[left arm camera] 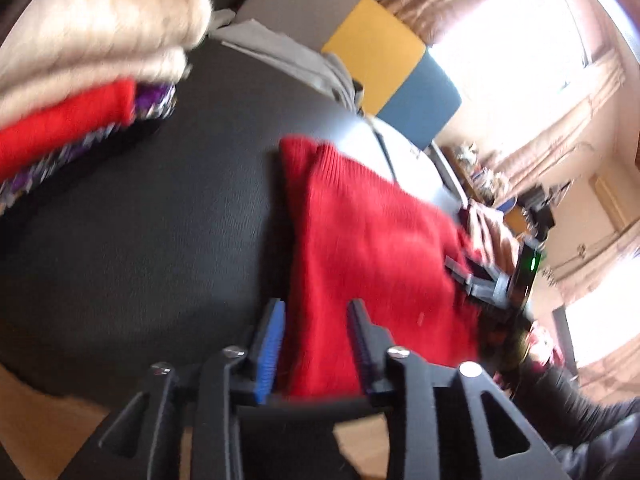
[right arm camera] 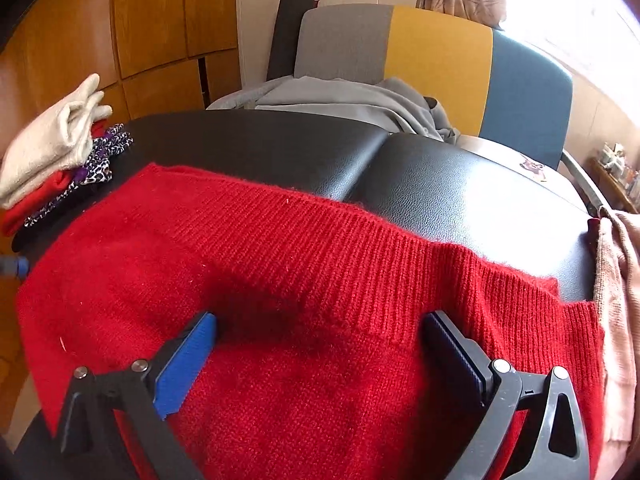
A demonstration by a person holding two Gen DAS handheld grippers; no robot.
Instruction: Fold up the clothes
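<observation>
A red knit sweater (right arm camera: 320,280) lies folded on the black leather table (right arm camera: 460,184). It also shows in the left wrist view (left arm camera: 368,232). My left gripper (left arm camera: 316,312) is open, its jaws straddling the sweater's near edge. My right gripper (right arm camera: 320,328) is wide open just above the sweater, near its ribbed hem, holding nothing. The right gripper also shows in the left wrist view (left arm camera: 480,276) at the sweater's far side.
A stack of folded clothes (right arm camera: 52,156), cream on red on leopard print, sits at the table's left; it also shows in the left wrist view (left arm camera: 80,80). Grey cloth (right arm camera: 352,100) lies on a grey-yellow-blue chair (right arm camera: 440,52) behind. A pink garment (right arm camera: 616,280) lies at right.
</observation>
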